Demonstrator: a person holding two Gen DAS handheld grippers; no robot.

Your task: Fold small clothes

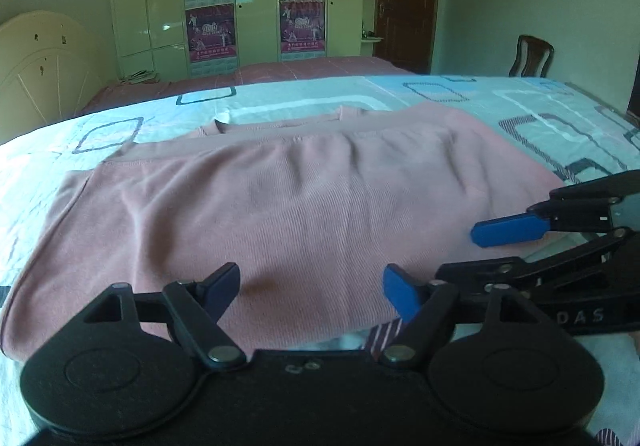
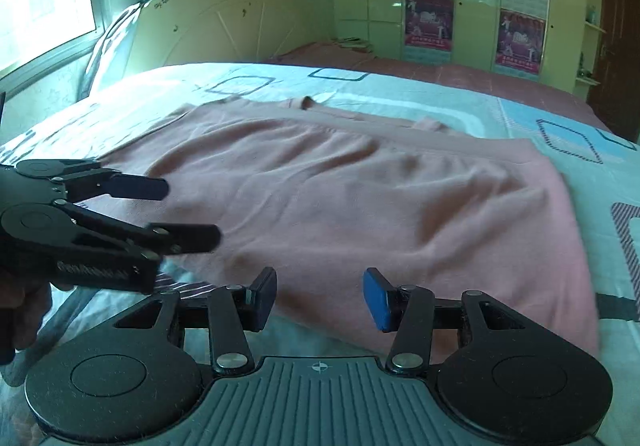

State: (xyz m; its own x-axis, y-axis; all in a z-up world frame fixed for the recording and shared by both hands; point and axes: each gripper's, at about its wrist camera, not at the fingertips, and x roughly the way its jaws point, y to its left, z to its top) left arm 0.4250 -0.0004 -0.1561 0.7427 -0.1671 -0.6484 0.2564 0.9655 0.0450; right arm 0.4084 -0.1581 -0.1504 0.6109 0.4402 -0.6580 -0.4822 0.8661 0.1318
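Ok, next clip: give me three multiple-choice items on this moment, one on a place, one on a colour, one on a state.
1. Where does the garment lie?
A. on the bed cover
B. on the chair
C. on the floor

2. What colour is the garment?
A. green
B. pink
C. black

3. How do the left gripper and right gripper stand?
A. both clamped on cloth
B. one holds a hanger
C. both open, holding nothing

Answers:
1 A, it is spread flat on the patterned cover.
2 B, the cloth is plain pink.
3 C, a clear gap shows between each pair of fingers, with no cloth pinched.
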